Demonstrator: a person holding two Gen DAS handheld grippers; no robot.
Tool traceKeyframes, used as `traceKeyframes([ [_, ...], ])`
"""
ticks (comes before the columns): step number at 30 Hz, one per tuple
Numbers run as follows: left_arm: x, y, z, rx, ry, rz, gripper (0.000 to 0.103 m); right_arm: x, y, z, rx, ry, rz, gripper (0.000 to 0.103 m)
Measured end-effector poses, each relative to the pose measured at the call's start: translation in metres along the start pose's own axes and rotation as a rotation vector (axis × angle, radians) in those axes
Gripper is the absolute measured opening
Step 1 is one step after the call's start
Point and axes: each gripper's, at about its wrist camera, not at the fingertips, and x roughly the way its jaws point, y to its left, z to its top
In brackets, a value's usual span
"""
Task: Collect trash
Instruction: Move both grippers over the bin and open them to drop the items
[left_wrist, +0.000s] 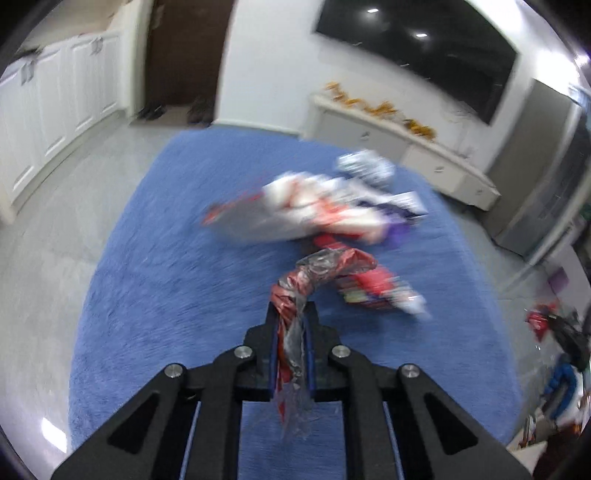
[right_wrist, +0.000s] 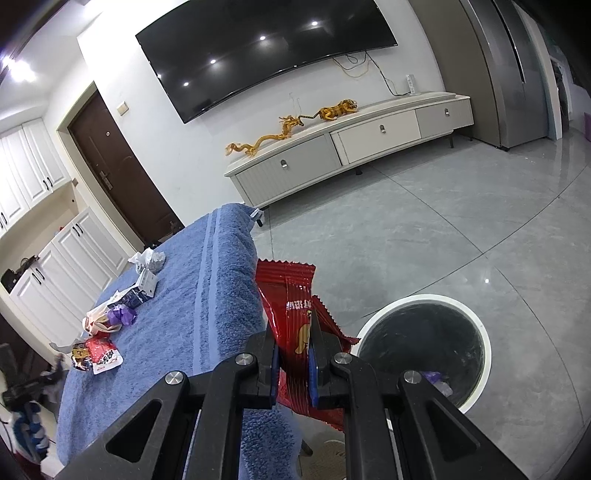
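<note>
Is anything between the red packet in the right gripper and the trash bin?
Nothing visible. The right gripper is shut on the red snack packet past the edge of the blue towel; the open trash bin sits on the floor just right, with only bare tiles between.

A dark television (right_wrist: 258, 55) hangs on the white wall at upper centre of the right wrist view, above a long pale cabinet (right_wrist: 351, 147) carrying golden figurines (right_wrist: 295, 127). A brown door (right_wrist: 118, 166) stands at left, beside white cupboards (right_wrist: 26, 177), and grey floor tiles (right_wrist: 461, 221) fill the right.
</note>
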Motion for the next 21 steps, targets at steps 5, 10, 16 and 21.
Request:
traceKeyframes([
  [5,0.006,-0.099,0.028,0.168,0.003,-0.174,0.011,0.002,-0.017,0.001,0.013,-0.008,-0.014,0.011],
  [10,0.06,-0.234,0.035,0.369,0.103,-0.353,0.011,0.011,-0.046,0.003,0.027,0.016,-0.063,0.011],
  [16,0.159,-0.388,0.013,0.515,0.322,-0.469,0.014,0.046,-0.09,-0.005,0.073,0.093,-0.137,0.011],
  [21,0.236,-0.467,-0.019,0.595,0.463,-0.429,0.014,0.079,-0.131,-0.023,0.126,0.166,-0.203,0.012],
])
